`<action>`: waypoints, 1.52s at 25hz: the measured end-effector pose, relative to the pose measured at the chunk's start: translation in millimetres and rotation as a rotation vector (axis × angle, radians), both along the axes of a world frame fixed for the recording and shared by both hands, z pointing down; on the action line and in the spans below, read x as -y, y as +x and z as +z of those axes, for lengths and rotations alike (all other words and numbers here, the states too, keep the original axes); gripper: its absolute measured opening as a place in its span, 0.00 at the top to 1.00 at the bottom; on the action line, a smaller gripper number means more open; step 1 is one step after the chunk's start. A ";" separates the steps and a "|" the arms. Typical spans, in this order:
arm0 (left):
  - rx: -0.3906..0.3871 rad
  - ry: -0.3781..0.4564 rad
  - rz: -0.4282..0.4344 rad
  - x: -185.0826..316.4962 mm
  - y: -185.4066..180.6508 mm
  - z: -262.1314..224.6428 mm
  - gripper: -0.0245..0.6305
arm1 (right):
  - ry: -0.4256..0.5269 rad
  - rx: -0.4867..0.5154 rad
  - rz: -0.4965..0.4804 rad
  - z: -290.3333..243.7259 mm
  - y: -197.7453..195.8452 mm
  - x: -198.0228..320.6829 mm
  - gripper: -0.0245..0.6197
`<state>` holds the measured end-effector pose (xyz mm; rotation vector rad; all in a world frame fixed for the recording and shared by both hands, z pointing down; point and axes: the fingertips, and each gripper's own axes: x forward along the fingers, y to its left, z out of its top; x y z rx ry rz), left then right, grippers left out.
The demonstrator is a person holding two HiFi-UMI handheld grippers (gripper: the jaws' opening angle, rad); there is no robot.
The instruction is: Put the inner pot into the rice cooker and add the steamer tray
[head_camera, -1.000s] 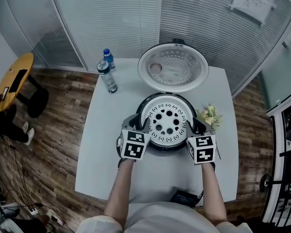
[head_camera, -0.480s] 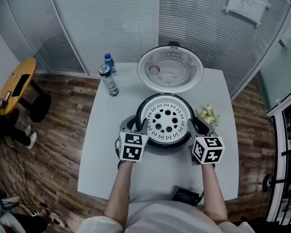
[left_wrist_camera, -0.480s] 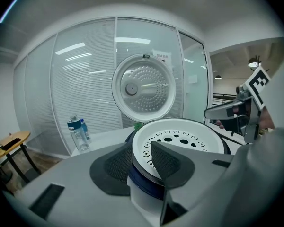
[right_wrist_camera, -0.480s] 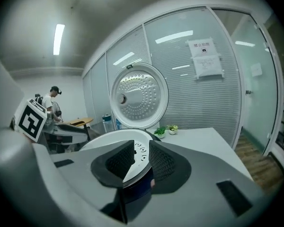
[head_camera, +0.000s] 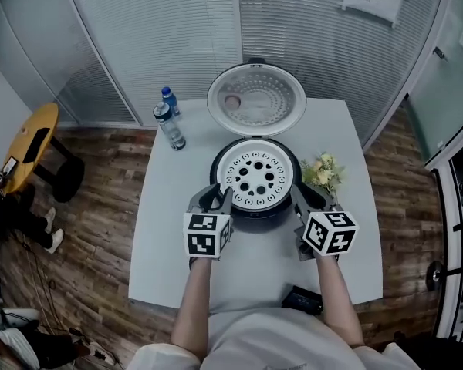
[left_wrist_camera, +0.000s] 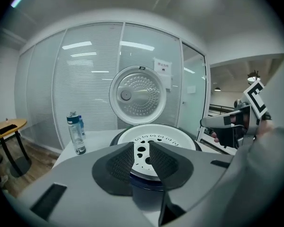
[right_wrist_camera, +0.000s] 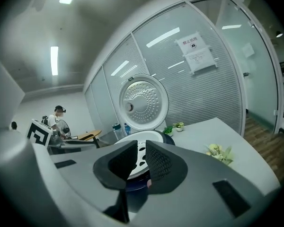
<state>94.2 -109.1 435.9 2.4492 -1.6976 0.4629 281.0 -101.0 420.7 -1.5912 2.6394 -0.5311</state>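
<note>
The black rice cooker (head_camera: 218, 193) stands mid-table with its lid (head_camera: 256, 99) swung up behind it. A white steamer tray (head_camera: 255, 178) with round holes rests in its mouth, covering whatever is below. My left gripper (head_camera: 214, 200) hovers just off the cooker's near left side and my right gripper (head_camera: 308, 196) off its near right; neither touches it. Both pairs of jaws are closing with nothing between them. In the left gripper view the tray (left_wrist_camera: 166, 133) shows beyond the left gripper (left_wrist_camera: 141, 159). In the right gripper view the tray (right_wrist_camera: 143, 152) shows through the narrow gap of the right gripper (right_wrist_camera: 141, 161).
Two water bottles (head_camera: 170, 126) stand at the white table's (head_camera: 170, 237) back left. A small bunch of flowers (head_camera: 322, 170) lies right of the cooker. A black device (head_camera: 302, 300) sits at the front edge. A round yellow side table (head_camera: 27, 146) stands on the floor to the left.
Both grippers have drawn back from the tray's rim toward the person and lifted a little. The right gripper has rolled, and its jaws have narrowed.
</note>
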 end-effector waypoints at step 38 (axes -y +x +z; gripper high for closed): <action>-0.165 0.014 -0.020 -52.7 13.9 -9.7 0.94 | 0.043 -0.001 -0.058 -7.7 10.3 -41.9 0.94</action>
